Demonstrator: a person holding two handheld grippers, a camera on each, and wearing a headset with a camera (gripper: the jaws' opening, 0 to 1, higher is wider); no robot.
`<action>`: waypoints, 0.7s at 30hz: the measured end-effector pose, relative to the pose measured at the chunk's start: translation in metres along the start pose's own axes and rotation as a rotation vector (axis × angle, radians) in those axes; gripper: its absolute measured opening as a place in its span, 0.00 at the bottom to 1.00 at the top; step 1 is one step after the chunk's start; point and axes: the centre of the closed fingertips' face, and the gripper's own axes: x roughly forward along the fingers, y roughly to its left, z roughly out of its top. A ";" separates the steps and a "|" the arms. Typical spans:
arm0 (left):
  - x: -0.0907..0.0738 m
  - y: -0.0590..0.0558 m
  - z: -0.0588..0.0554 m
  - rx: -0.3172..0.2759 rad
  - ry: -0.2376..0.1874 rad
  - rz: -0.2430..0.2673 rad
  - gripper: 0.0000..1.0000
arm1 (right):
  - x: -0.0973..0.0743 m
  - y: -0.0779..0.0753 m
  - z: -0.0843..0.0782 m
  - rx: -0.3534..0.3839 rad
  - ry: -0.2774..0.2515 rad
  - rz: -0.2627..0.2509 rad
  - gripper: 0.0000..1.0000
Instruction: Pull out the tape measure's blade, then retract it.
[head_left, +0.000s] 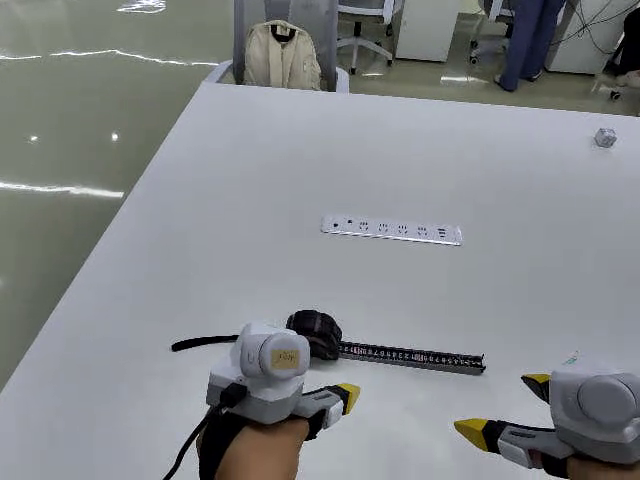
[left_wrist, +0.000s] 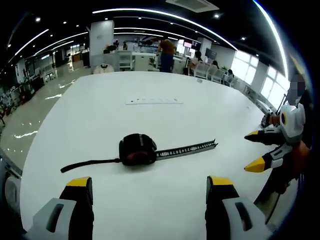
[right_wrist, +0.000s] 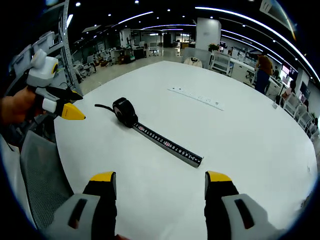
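Ahead of the left gripper (left_wrist: 149, 182), whose shell is smooth pale plastic with yellow tips, the tape measure (left_wrist: 137, 149) has a matt black case and a dark blade (left_wrist: 186, 149) with pale marks. The table (left_wrist: 150, 90) beneath is smooth, matt white; beyond it the floor (head_left: 80, 120) is glossy.

Tape measure (head_left: 314, 332) lies on the desk (head_left: 400, 150), blade (head_left: 412, 357) drawn out; left tool (head_left: 338, 397) and right tool (head_left: 503, 406) are near it, not touching.
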 end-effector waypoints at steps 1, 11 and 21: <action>0.001 0.000 0.000 -0.001 0.000 0.002 0.90 | 0.001 -0.001 0.000 -0.007 0.002 -0.002 0.72; 0.018 -0.003 -0.002 -0.015 0.014 -0.007 0.90 | 0.011 -0.016 -0.003 -0.083 0.036 0.009 0.70; 0.032 -0.002 -0.001 -0.034 0.024 0.008 0.87 | 0.025 -0.026 -0.009 -0.184 0.077 0.054 0.65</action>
